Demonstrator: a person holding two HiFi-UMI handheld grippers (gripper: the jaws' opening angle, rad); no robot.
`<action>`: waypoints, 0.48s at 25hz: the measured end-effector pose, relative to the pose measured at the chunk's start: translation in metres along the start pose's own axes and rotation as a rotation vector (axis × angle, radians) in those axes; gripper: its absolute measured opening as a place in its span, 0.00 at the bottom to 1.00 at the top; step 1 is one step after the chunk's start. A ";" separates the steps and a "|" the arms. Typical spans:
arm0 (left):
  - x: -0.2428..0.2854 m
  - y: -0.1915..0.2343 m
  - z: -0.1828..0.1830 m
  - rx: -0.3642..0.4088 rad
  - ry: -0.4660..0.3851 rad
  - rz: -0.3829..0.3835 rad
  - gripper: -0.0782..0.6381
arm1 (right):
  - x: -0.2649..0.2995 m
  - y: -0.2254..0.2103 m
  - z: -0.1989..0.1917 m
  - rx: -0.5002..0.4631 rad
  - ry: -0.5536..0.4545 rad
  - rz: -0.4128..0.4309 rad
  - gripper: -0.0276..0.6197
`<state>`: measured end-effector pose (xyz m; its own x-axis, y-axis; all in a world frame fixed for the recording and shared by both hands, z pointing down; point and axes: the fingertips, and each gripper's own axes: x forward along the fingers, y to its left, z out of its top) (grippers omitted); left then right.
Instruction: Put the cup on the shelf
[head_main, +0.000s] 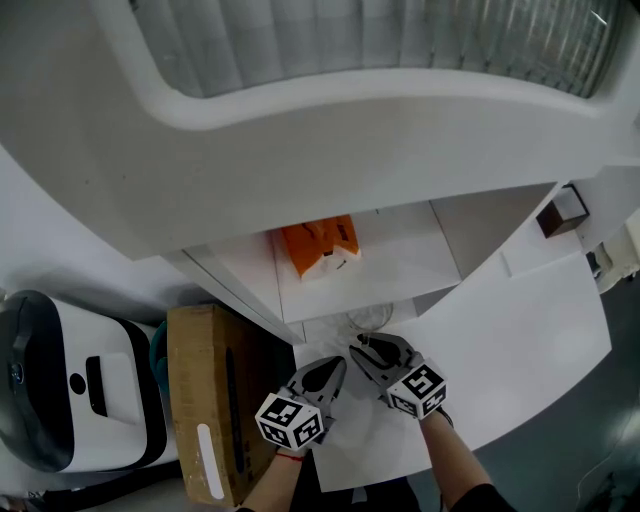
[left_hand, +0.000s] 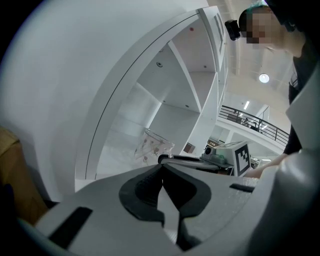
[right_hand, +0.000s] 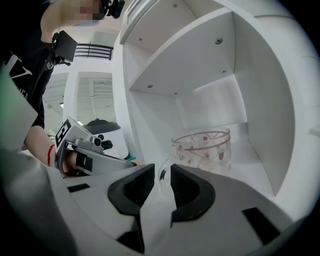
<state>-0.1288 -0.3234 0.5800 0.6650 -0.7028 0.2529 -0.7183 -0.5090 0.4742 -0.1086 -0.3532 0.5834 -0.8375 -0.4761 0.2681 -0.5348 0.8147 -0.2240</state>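
Cardboard box (head_main: 200, 400), near left on the floor-side edge, top closed, contents not visible; white appliance (head_main: 60, 380) just left of it. Left hand-held gripper (left_hand: 162, 169): jaws pressed together, nothing between them, hovering over the white surface (head_main: 520, 340) beside the right one. Right hand-held gripper (right_hand: 160, 172): jaws drawn to a narrow gap, the clear loop handle of the cup (right_hand: 202, 149) sitting in that gap. Cup: clear glass, red dotted and lined pattern, upright, apparently empty, standing at the front of the low compartment of the white shelf (head_main: 400, 270). Orange carton (head_main: 320, 247), one compartment farther back, lying to the left.
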 end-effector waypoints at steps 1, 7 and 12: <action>0.000 -0.001 0.000 0.001 0.001 -0.001 0.12 | -0.002 -0.001 0.000 0.005 -0.002 -0.004 0.16; 0.005 -0.006 0.002 0.009 0.002 -0.007 0.12 | -0.013 -0.004 0.002 0.015 -0.008 -0.014 0.16; 0.010 -0.014 0.003 0.029 0.011 -0.024 0.12 | -0.021 -0.005 -0.001 0.016 0.010 -0.026 0.16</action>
<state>-0.1127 -0.3246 0.5729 0.6845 -0.6845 0.2509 -0.7074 -0.5403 0.4558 -0.0880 -0.3470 0.5799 -0.8220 -0.4942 0.2830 -0.5585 0.7966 -0.2312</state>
